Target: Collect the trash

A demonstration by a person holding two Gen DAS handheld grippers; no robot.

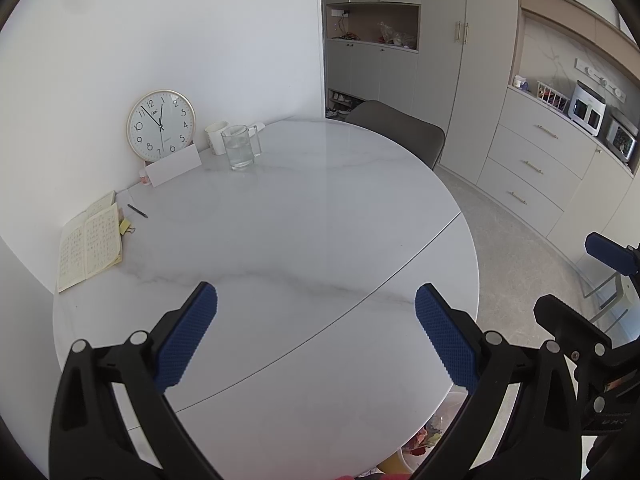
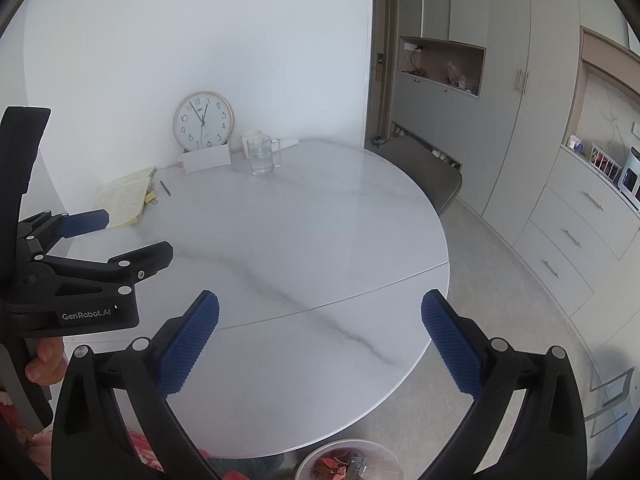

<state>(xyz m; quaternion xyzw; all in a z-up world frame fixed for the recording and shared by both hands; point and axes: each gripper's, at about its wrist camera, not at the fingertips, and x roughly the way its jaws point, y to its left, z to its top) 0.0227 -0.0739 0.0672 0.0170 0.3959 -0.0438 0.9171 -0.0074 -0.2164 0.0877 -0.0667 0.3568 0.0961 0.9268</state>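
Trash (image 2: 340,465) in bin (image 2: 384,450) below open right tool (image 2: 320,314).

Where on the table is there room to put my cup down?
The table is bare from the glass jug to its near edge. It's crowded along the wall: clock, white card, mug, open notebook, pen.

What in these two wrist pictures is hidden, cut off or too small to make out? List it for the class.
- Round white trash bin with crumpled scraps: cut by the bottom edge in the right wrist view; in the left wrist view the table and right finger hide most of it.
- Open yellowish notebook: writing too small to read.
- Grey chair: seat hidden behind the round white marble table.
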